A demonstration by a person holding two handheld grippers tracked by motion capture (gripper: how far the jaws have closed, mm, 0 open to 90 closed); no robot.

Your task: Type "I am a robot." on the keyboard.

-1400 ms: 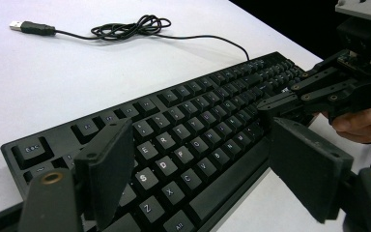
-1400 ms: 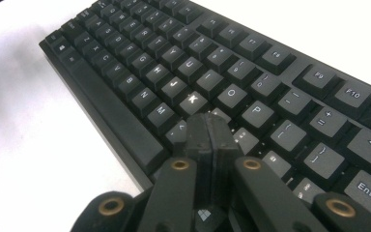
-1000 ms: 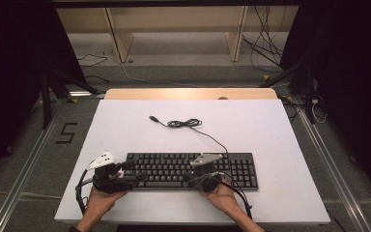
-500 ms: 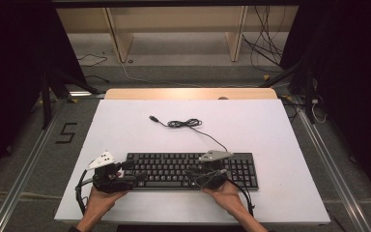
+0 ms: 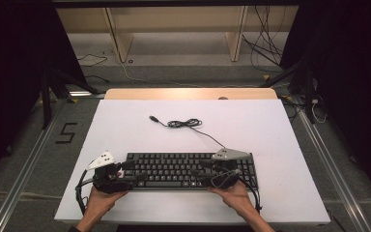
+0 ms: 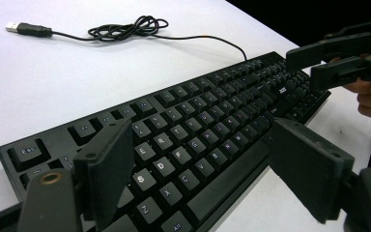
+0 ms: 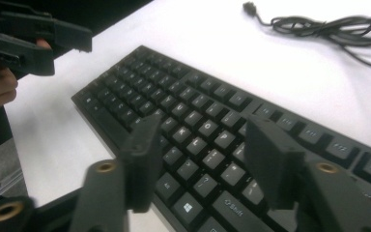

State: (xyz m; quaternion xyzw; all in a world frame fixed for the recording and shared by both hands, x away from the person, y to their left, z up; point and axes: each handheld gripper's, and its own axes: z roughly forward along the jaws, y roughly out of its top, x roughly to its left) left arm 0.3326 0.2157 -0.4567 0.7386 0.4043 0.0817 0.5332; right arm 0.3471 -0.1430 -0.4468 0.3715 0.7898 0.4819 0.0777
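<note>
One keyboard [image 5: 188, 169], one cable [image 5: 186, 123], two hand-held grippers: left [image 5: 134, 175], right [image 5: 200, 169].

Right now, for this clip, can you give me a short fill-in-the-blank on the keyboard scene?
1. The black full-size keyboard lies on a table whose top is ____.
2. The keyboard's thin black cable lies in a loose ____ beyond it.
3. The right tongs hover over the keys with their jaws ____.
4. The left tongs grip ____.

Missing words: white; coil; open; nothing
</note>
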